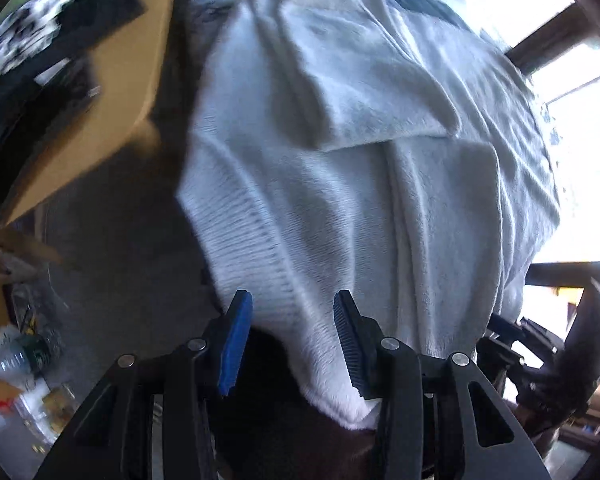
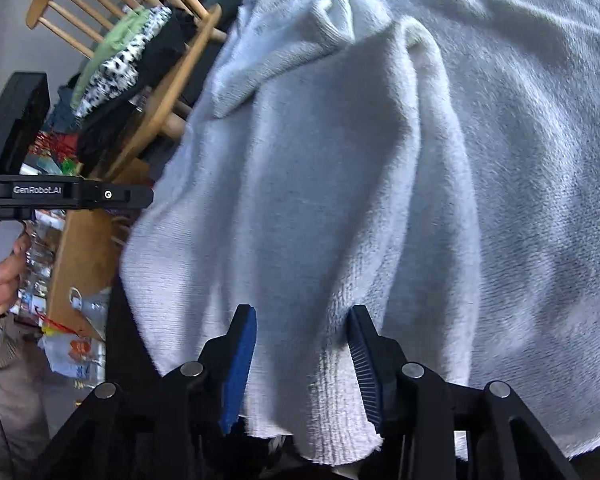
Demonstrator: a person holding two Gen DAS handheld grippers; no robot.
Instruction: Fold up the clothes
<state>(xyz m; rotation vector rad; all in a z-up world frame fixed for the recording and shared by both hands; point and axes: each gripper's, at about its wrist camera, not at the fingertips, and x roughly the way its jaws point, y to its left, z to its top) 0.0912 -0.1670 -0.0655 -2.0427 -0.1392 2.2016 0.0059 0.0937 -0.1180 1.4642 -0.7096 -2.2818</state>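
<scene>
White fleecy sweater (image 1: 340, 152) hangs off the table edge from 12 toward 6, ribbed hem (image 2: 332, 400) lying between the spread jaws of both left gripper (image 1: 292, 340) and right gripper (image 2: 300, 360), neither clamped; soft, floppy, light, best pinched at hem corners.
</scene>
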